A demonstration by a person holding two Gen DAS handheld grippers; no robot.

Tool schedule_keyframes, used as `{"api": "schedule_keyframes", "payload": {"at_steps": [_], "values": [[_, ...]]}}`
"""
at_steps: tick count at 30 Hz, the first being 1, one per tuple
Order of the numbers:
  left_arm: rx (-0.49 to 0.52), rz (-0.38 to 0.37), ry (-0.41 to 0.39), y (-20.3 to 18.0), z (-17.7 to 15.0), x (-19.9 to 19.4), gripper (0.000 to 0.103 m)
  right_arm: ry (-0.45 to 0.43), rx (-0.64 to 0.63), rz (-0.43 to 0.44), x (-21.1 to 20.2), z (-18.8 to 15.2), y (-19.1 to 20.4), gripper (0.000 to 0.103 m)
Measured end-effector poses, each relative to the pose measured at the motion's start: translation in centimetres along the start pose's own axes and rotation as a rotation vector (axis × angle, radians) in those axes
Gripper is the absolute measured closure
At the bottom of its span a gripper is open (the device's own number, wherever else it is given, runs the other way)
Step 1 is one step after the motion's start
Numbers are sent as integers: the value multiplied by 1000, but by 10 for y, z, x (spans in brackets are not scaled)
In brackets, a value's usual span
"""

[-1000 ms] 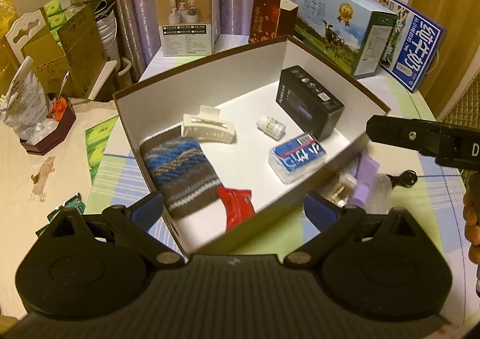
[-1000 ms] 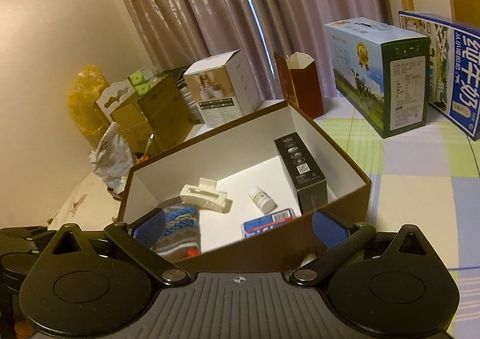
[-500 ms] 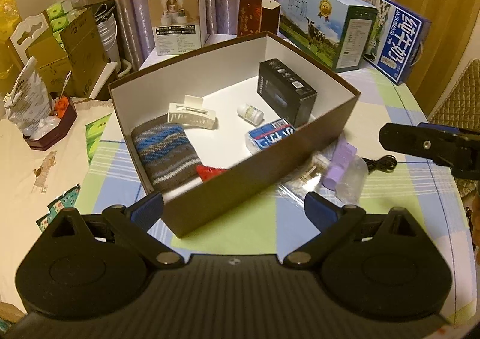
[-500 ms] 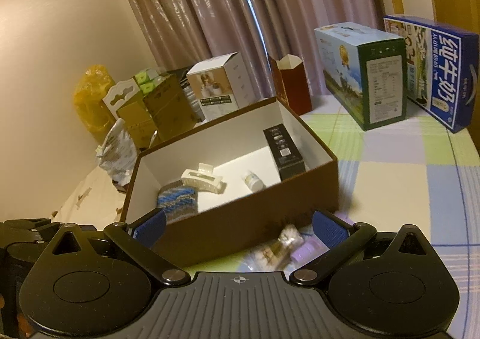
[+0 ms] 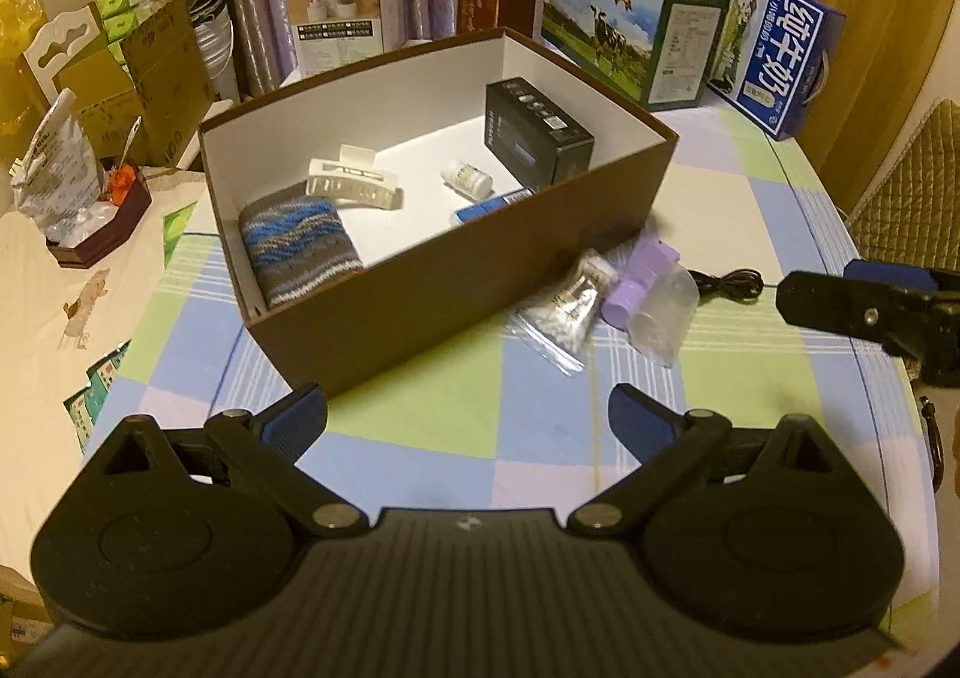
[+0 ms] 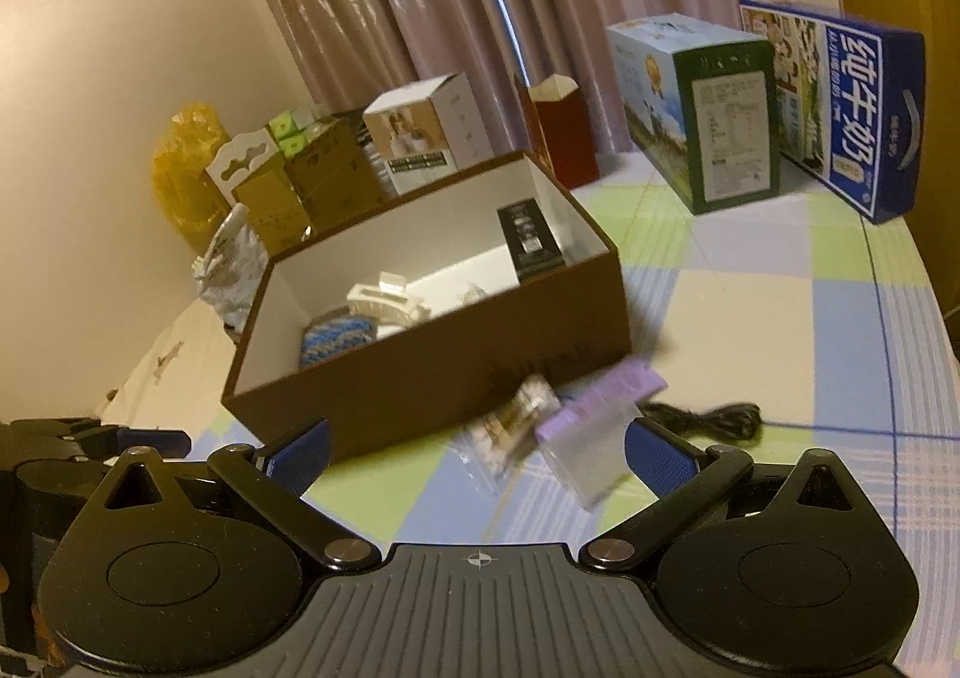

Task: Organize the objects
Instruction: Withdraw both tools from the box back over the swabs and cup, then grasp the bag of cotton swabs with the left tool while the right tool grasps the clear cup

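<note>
left wrist view: the left gripper (image 5: 468, 420) is spread wide with nothing in it, hovering over the checked surface (image 5: 750, 210) in front of the brown box (image 5: 450, 282). the box already has a knit striped pouch (image 5: 297, 240), a white hair claw (image 5: 354, 180), a little white bottle (image 5: 467, 178), a black carton (image 5: 537, 138) and a blue pack (image 5: 489, 207) peeking over the front wall. what's left outside sits just right of the box: a small zip bag (image 5: 564, 312) with something grainy inside, a purple item (image 5: 639, 282) touching a clear plastic piece (image 5: 663, 312), and a black cable (image 5: 729, 282) a bit further right. the right gripper (image 5: 864, 300) pokes in from the right edge, can't tell its opening from here.

my guess on handling: the zip bag looks light and floppy, slick film, so i'd pinch it across the filled middle rather than the flat empty edge or it'll slide out. the purple thing looks stiffer, grab across its narrow sides. the clear part looks thin and could crush, go easy. the cable is limp, take the bundled coil.

right wrist view: the right gripper (image 6: 477, 453) is also wide open and empty, aimed straight at the zip bag (image 6: 516, 420) and purple item (image 6: 606, 393), which are blurry here. the cable (image 6: 708, 414) is to their right, the box (image 6: 432, 372) behind, and the left gripper (image 6: 90, 438) sits at the left edge.
</note>
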State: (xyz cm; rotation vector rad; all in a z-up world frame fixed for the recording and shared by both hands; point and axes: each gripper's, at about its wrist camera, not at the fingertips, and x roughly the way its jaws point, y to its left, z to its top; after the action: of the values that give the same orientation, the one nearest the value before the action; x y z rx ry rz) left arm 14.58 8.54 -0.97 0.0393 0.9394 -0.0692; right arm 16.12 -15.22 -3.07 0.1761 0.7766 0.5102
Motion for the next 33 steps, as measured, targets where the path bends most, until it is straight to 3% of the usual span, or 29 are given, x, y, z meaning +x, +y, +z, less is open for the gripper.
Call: {"api": "schedule_keyframes", "payload": {"at_steps": [18, 33], "values": [[0, -27, 41, -35, -15, 24, 4, 82, 19, -66, 1, -31, -41, 2], [28, -43, 55, -42, -14, 60, 8, 99, 78, -128, 20, -35, -67, 2]]}}
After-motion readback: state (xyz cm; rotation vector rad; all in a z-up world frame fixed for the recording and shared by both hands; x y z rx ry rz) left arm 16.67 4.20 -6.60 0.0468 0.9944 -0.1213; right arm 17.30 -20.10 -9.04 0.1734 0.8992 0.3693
